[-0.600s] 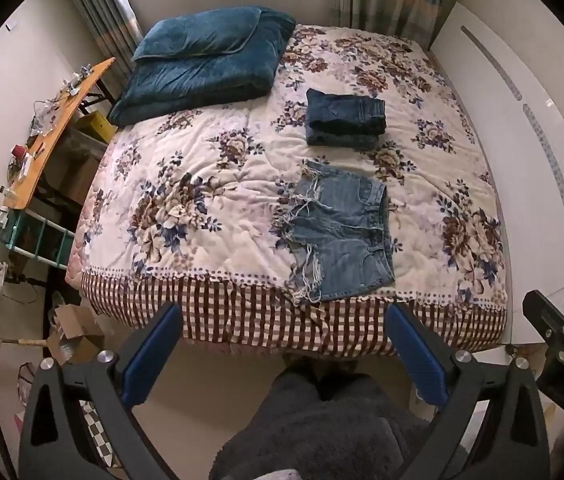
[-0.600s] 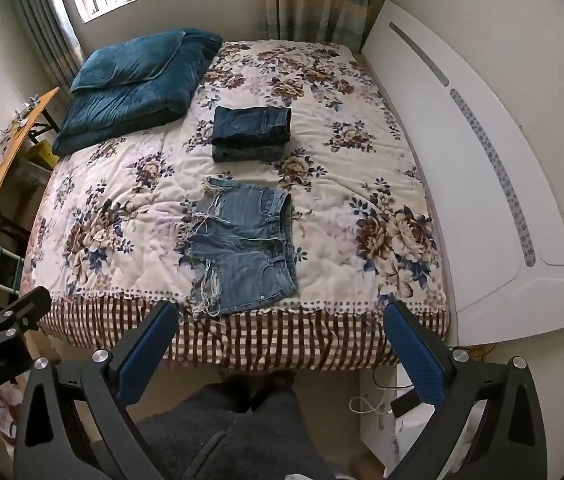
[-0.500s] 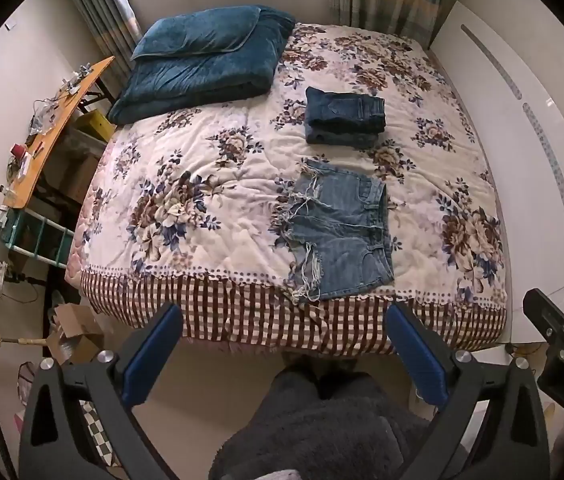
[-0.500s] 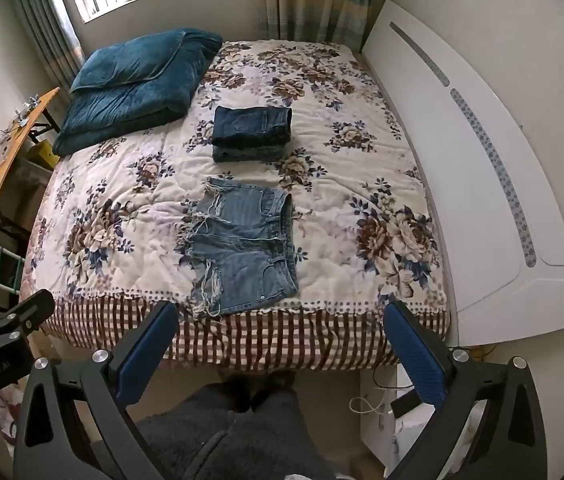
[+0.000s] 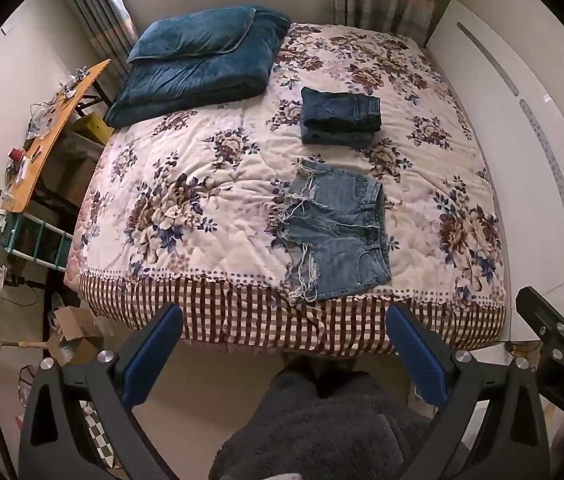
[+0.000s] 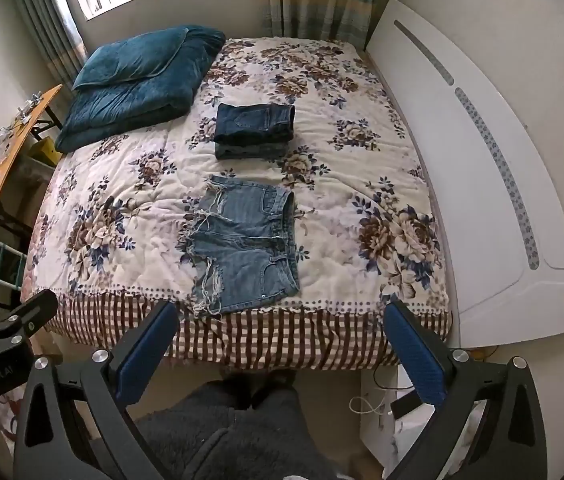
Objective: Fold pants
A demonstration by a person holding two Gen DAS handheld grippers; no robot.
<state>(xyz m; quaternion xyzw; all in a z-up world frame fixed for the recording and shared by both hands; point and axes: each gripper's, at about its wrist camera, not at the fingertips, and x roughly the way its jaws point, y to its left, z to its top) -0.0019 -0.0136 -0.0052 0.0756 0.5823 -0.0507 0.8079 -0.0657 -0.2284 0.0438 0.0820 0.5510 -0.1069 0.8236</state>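
A pair of light blue frayed denim shorts lies flat near the front edge of the floral bed; it also shows in the right wrist view. A folded stack of dark blue jeans sits further back on the bed, also in the right wrist view. My left gripper is open and empty, held in front of the bed's edge. My right gripper is open and empty, also short of the bed, and its tip shows at the right of the left wrist view.
A folded teal duvet with a pillow lies at the bed's back left. A white headboard runs along the right. A wooden desk with clutter stands left of the bed. A cardboard box is on the floor.
Both views have shifted very slightly; the grippers stay open and nothing on the bed has moved.
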